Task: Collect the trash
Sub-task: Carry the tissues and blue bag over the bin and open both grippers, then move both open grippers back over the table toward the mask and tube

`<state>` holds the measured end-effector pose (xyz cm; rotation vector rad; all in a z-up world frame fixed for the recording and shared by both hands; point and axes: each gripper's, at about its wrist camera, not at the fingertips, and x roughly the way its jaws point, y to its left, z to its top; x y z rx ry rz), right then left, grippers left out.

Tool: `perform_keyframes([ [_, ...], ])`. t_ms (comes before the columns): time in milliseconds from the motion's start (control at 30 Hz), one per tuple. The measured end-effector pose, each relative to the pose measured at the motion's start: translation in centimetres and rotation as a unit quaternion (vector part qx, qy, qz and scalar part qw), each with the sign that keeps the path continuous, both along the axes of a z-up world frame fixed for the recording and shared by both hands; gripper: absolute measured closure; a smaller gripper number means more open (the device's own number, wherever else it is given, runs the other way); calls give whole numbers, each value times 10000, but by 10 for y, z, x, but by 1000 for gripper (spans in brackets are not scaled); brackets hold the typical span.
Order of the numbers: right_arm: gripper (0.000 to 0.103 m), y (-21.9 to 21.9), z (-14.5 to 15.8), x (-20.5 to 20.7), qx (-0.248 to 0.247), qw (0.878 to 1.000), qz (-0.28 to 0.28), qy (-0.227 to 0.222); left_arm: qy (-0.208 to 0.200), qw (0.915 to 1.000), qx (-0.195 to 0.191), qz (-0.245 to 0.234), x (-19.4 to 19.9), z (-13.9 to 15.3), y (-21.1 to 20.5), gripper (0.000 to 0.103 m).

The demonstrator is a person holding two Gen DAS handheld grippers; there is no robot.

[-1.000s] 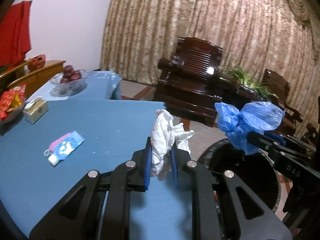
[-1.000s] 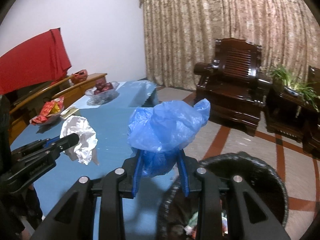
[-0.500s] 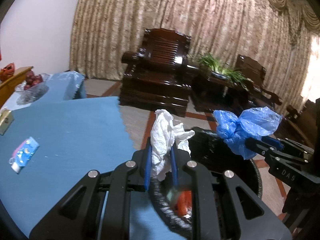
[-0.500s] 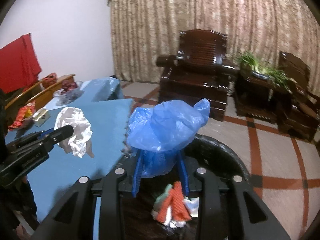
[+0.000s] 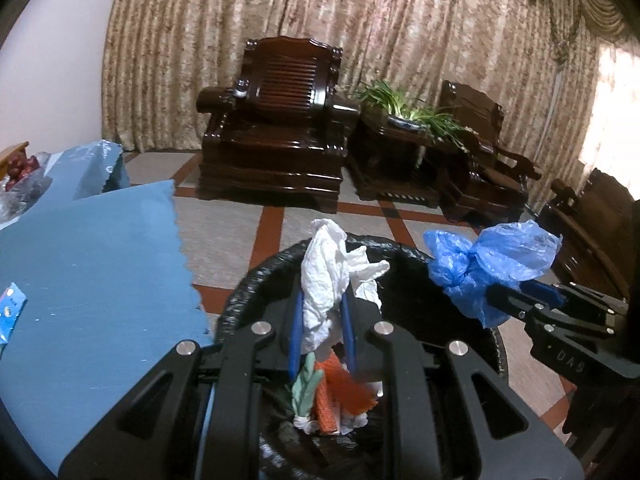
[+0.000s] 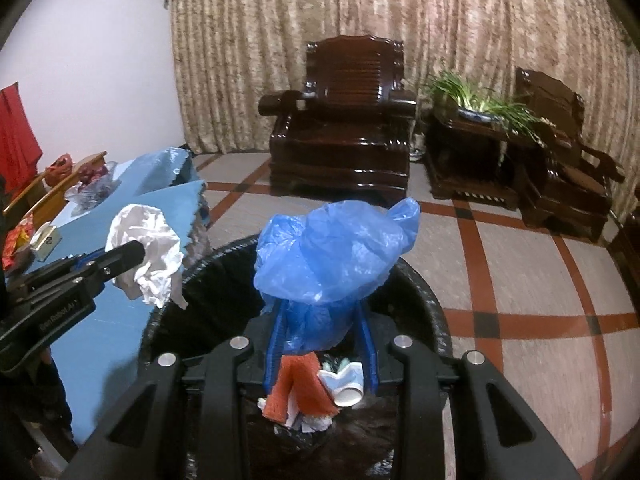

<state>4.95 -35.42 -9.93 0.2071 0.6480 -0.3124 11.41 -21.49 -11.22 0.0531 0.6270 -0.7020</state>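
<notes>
We are pinching a crumpled white tissue [image 5: 326,280] in our nearly closed left gripper [image 5: 323,328] and gripping a puffy, translucent blue plastic bag [image 6: 332,256] in our right gripper [image 6: 322,344], both hanging over the black-lined trash bin [image 6: 434,304] holding orange and white scraps.

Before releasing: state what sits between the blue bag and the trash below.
Nothing: open air between the blue plastic bag and the orange scrap in the bin, per the right wrist view.

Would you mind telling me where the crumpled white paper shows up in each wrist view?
Left wrist: crumpled white paper at centre, between this gripper's own blue fingers.
Right wrist: at left, at the other gripper's tip.
Shared landmark: the black trash bin beneath it.
</notes>
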Motion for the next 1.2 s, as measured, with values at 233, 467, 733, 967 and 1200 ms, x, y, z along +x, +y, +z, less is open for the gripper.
perform_keyframes([
  [233,68,-10,-21,4,66,9994,-104,308,240,9995,54,-196,8,-16,-22,81],
  [467,36,-13,-41,5,25,9978,-160,637,371,9992,31,-160,14,-24,-19,45],
  [733,6,-5,-27,1,-56,9990,-170,404,53,9998,36,166,17,-10,16,15],
  [967,6,19,-7,12,-52,9998,168,96,53,9968,-21,802,26,3,84,10],
  [1200,6,69,9,43,-71,9970,766,-123,-24,9862,-53,1652,31,15,161,9],
])
